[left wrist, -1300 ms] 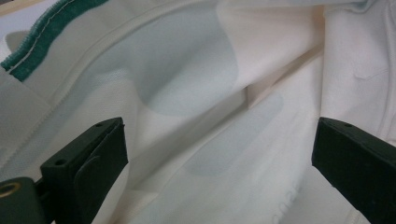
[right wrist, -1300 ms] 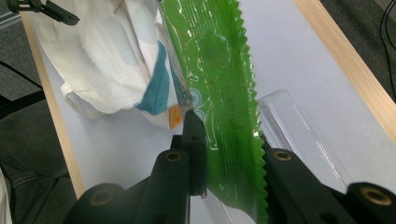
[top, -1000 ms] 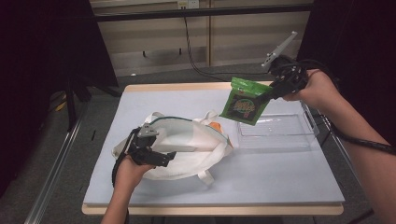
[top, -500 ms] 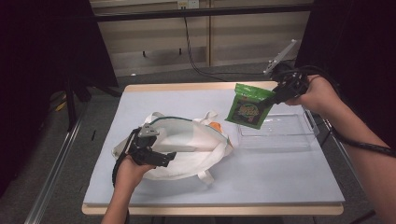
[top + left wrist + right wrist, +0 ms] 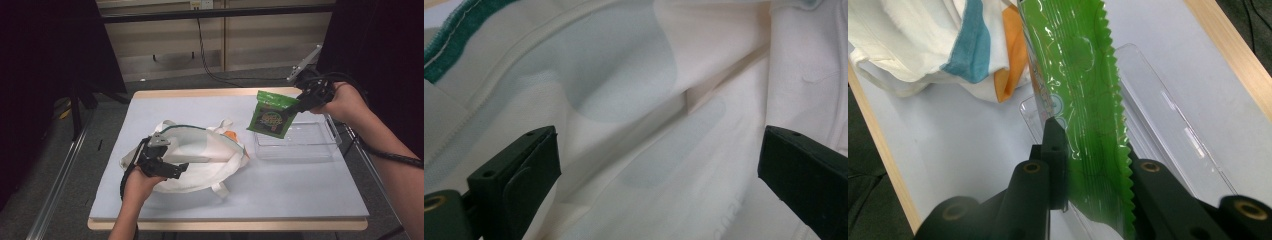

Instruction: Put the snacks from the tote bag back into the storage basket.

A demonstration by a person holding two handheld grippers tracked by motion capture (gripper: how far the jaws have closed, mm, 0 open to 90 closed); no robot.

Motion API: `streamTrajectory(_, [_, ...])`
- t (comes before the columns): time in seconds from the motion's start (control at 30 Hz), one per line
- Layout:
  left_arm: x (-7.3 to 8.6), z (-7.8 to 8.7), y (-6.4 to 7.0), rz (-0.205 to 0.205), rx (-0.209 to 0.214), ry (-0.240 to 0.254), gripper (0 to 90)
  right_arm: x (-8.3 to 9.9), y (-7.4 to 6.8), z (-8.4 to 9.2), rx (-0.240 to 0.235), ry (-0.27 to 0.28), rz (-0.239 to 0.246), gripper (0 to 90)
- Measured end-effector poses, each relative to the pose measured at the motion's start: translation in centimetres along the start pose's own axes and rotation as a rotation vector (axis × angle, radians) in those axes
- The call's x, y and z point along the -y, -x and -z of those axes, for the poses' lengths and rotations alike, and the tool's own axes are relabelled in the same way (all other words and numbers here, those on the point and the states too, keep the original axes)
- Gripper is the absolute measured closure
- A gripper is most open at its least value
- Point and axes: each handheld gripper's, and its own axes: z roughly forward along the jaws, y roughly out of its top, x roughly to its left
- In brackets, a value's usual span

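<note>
Since the earlier frames, the green snack pouch (image 5: pixel 270 116) has dropped slightly and swung left in the right gripper (image 5: pixel 291 108), hanging above the left end of the clear plastic tray (image 5: pixel 320 149) near the table's far right corner.

Nearest, the left gripper (image 5: pixel 170 169) rests on the white tote bag (image 5: pixel 200 155) toward the table's (image 5: pixel 280 200) near left; its 2 jaws stand wide, cream fabric lying between them, the pads not pinching it.

Farther off, the right gripper's 2 jaws are narrowed on the pouch's top edge, 1 pad on each face, the serrated seam running past the fingers (image 5: pixel 1055 150). The pouch hangs below them, clear of tray and bag.
</note>
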Motion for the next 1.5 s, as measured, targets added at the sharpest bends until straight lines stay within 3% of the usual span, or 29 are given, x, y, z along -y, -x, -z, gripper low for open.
streamTrajectory(0.77, [0.0,-0.1,0.0,-0.001,0.001,-0.005,3.5,1.7,1.3,0.5,0.029,-0.015,-0.027,77.4])
streamTrajectory(1.5, [0.0,0.0,0.0,-0.004,0.005,-0.007,3.5,2.6,1.6,-0.1,0.037,-0.031,-0.032,77.3])
